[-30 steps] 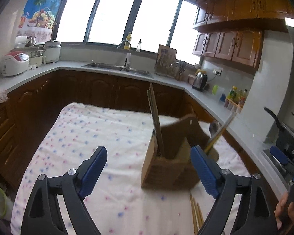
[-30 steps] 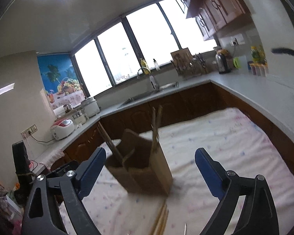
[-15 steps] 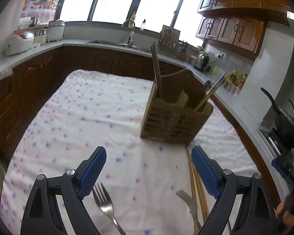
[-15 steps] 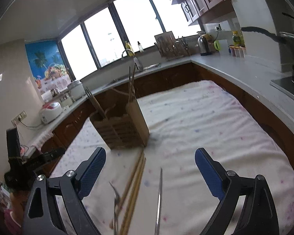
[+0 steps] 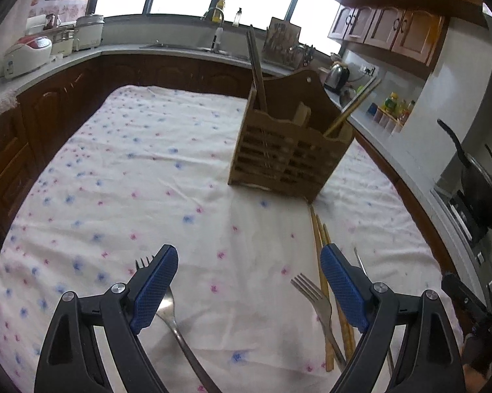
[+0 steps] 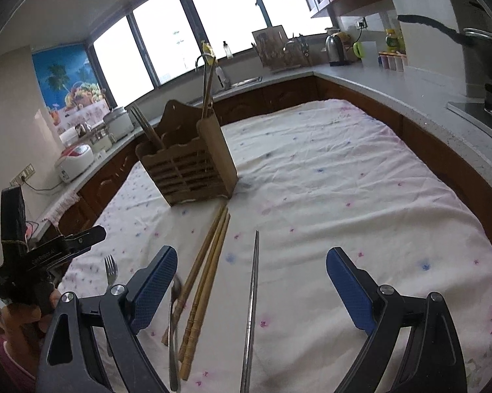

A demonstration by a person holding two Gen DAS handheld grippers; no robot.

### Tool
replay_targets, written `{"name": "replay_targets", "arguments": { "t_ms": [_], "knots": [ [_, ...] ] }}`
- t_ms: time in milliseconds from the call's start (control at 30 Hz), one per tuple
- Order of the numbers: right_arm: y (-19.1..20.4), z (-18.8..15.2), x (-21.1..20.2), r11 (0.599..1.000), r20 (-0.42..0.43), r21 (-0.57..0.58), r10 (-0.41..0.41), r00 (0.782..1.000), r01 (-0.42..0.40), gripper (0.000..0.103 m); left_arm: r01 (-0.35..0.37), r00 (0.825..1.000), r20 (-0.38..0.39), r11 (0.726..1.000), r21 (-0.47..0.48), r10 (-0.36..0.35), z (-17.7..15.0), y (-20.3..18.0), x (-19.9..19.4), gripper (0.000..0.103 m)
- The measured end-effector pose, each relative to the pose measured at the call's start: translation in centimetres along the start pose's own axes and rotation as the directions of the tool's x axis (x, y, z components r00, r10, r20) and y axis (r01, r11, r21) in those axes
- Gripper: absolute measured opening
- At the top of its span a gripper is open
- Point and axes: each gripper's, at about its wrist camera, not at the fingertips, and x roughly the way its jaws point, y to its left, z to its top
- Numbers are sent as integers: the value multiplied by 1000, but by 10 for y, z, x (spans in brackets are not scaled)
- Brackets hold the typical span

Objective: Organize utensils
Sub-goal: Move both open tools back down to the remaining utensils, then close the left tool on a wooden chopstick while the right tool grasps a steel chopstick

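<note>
Holding both grippers low over the near edge of the table [image 5: 82, 170], you have the left gripper [image 5: 247, 283] with jaws spread wide and nothing between the pads. The right gripper [image 6: 251, 286] is spread wide too, also empty.

A wooden utensil holder [image 5: 288, 154] stands toward the far right part of the table, with chopsticks upright in it. Bamboo chopsticks [image 6: 210, 262] lie from its foot toward the near edge. A steel chopstick [image 6: 252, 298] lies just right of them, apart. One fork [image 5: 314, 298] rests beside the bamboo pair, a second fork [image 5: 170, 314] lies partly under your left finger.

The left half and the far right of the floral tablecloth [image 6: 360, 177] give you open room. Dark cabinets and a grey counter [image 6: 393, 98] run around the table, with windows behind.
</note>
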Motion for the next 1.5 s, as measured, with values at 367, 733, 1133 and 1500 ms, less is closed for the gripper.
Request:
{"name": "replay_targets", "arguments": {
  "t_ms": [367,733,1133,1500],
  "knots": [
    [-6,-7,29,1000,-104,-10,-16,994,15,78,14,997,-77,998,69,-9,13,-21,36,89],
    [-1,-12,74,999,-234,-42,-18,972,9,36,15,981,-192,970,242,33,33,-61,98,87],
    [-12,-13,94,996,-279,-76,-64,958,44,11,51,954,-295,931,362,63,34,-100,172,54],
    [-9,-6,84,999,-260,-39,15,965,-26,14,83,944,-320,886,457,76,18,-99,179,35]
  ]
}}
